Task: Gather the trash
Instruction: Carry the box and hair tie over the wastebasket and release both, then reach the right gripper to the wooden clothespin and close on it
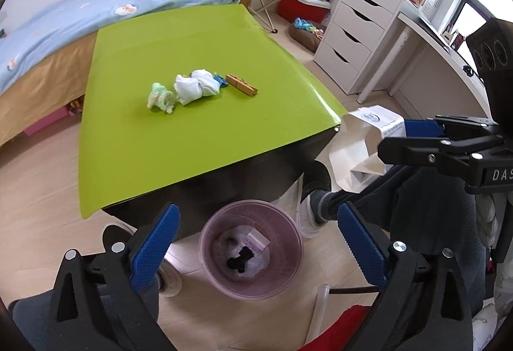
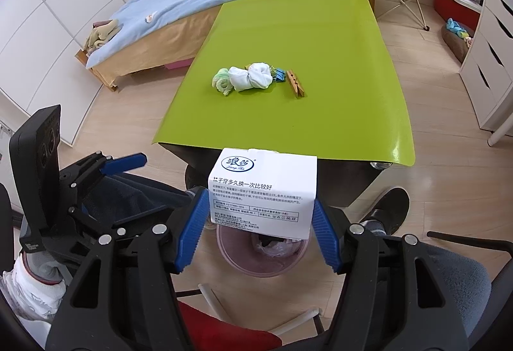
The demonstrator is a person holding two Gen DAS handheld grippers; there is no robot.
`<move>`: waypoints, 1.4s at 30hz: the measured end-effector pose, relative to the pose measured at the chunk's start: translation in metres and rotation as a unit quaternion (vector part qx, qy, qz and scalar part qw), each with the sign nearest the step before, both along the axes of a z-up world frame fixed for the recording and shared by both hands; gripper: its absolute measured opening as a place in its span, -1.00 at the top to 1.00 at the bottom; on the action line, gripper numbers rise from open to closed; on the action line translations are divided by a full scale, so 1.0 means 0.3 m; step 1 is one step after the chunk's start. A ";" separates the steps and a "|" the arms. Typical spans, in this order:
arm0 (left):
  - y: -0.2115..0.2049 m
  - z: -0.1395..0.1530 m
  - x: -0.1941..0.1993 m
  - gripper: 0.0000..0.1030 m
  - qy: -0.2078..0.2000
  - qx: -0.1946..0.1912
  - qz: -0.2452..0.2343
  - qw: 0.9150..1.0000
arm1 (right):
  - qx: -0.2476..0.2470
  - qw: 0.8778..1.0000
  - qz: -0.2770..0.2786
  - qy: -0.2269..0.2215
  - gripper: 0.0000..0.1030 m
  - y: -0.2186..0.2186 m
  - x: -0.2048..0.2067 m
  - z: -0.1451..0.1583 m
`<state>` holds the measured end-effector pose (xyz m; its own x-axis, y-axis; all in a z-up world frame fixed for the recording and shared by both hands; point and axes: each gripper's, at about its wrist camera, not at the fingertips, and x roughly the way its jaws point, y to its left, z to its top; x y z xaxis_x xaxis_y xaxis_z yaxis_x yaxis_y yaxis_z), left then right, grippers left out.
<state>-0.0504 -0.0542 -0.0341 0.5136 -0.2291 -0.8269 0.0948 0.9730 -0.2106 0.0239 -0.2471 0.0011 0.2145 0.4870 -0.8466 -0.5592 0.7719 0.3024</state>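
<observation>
Right wrist: right gripper point(image 2: 261, 222) clamps paper package point(image 2: 263, 190) over bin point(image 2: 256, 258); left gripper point(image 1: 253, 242) wide.

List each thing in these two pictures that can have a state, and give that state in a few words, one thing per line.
left gripper: open, holding nothing, above the bin
right gripper: shut on the white paper package
white paper package: gripped, held over the bin
pink bin: upright on the floor, lined, some trash inside
rolled socks: bundled, lying on the green table
wooden clothespin: lying flat
drawers: all shut
</observation>
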 end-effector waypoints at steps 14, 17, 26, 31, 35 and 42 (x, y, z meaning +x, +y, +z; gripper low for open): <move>0.139 0.044 -0.047 -0.85 -0.012 0.011 0.052 0.999 | -0.002 1.000 0.031 0.006 -0.21 0.045 -0.031 -0.012; 0.162 0.047 -0.058 -0.85 -0.013 0.009 0.060 0.998 | -0.003 0.999 0.046 0.009 -0.20 0.072 -0.041 -0.017; 0.193 0.057 -0.068 -0.85 -0.018 0.006 0.069 0.997 | 0.006 0.998 0.060 0.013 -0.64 0.107 -0.040 -0.027; 0.194 0.055 -0.065 -0.85 -0.016 0.005 0.066 0.998 | 0.010 0.999 0.047 0.013 -0.81 0.088 -0.033 -0.030; 0.186 0.053 -0.061 -0.85 -0.015 0.003 0.063 0.998 | 0.013 0.999 0.035 0.010 -0.86 0.071 -0.026 -0.026; 0.169 0.047 -0.050 -0.85 -0.012 0.002 0.057 0.998 | 0.017 1.000 0.018 0.007 -0.89 0.047 -0.007 -0.025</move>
<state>-0.0655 -0.0036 -0.0201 0.5562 -0.1641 -0.8147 -0.0120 0.9786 -0.2053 0.0217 -0.2329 -0.0062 0.1836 0.5225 -0.8326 -0.5820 0.7404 0.3363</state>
